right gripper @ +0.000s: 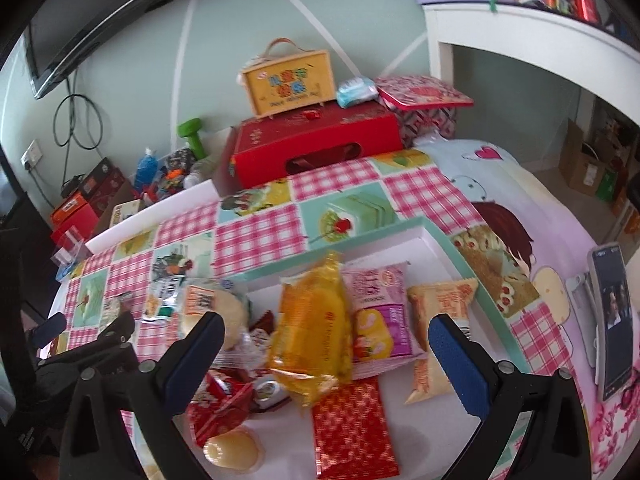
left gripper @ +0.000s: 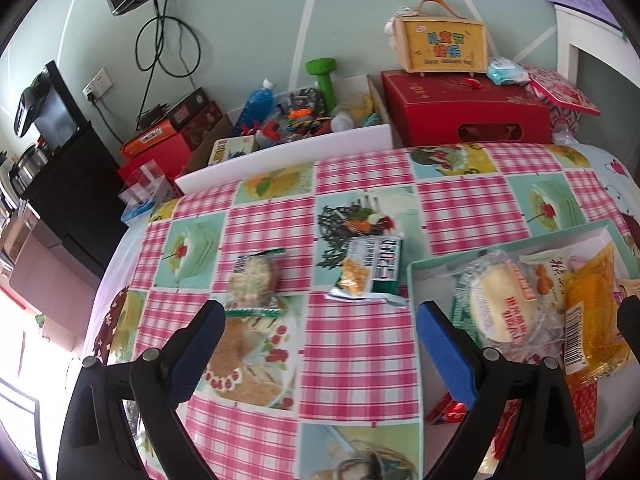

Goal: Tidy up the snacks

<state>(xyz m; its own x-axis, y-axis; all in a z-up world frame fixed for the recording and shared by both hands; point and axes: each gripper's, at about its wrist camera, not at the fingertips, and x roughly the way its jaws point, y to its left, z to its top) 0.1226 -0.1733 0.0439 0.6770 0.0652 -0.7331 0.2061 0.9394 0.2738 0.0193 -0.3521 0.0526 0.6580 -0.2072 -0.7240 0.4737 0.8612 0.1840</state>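
Two snack packs lie on the bare tablecloth (left gripper: 360, 344): one round rice cake (left gripper: 254, 280) and one green-and-white packet (left gripper: 370, 270). One mint-rimmed tray (right gripper: 360, 236) holds one yellow pack (right gripper: 316, 332), one pink packet (right gripper: 380, 312), one red foil packet (right gripper: 352, 428), and one jelly cup (right gripper: 232, 450).

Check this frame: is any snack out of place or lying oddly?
Yes. Two packets lie on the checked tablecloth outside the mint-rimmed white tray: a clear-wrapped round rice cake with green ends and a green-and-white packet near the tray's edge. In the tray, the yellow packet sprawls over its neighbours.
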